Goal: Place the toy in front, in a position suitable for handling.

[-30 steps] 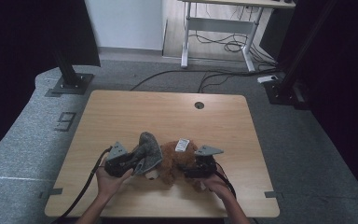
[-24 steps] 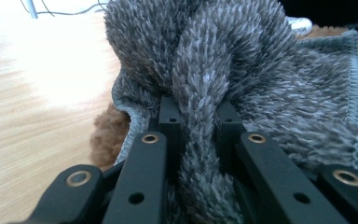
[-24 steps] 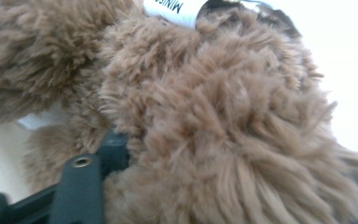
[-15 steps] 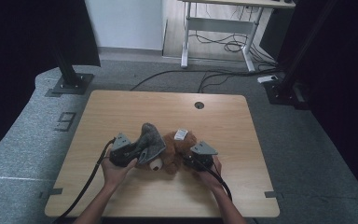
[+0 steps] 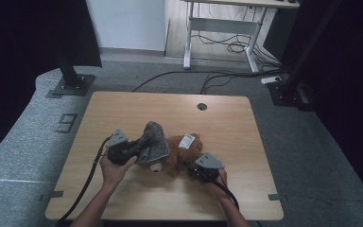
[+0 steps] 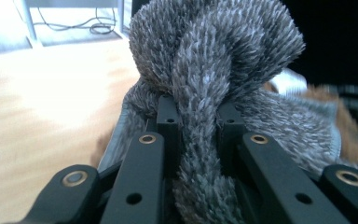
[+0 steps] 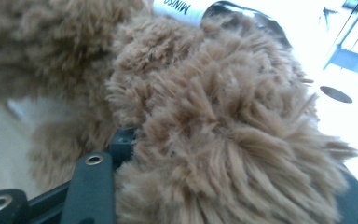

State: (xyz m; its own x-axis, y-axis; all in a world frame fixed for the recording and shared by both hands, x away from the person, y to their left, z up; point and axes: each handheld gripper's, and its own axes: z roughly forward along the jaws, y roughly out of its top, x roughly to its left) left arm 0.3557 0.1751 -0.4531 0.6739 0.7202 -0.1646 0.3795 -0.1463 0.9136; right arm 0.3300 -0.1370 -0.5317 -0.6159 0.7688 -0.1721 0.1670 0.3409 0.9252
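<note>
The left gripper kept the grey cloth pinched, lifting it beside the plush bear; the right gripper, after closing, gripped its fur.

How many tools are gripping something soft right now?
2: the left tool is shut on the grey furry cloth; the right tool clamps the brown plush toy, its jaws having just been closing.

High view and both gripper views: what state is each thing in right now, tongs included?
Grey fuzzy cloth: bunched, a fold pinched and lifted, draped over the toy.
Brown plush toy: lying on the wooden table, its fur between the right jaws.
White tag: on top of the toy, facing up.
Left tongs: shut on the cloth.
Right tongs: jaws just closed, then eased a little; fur between them, grip unclear.
</note>
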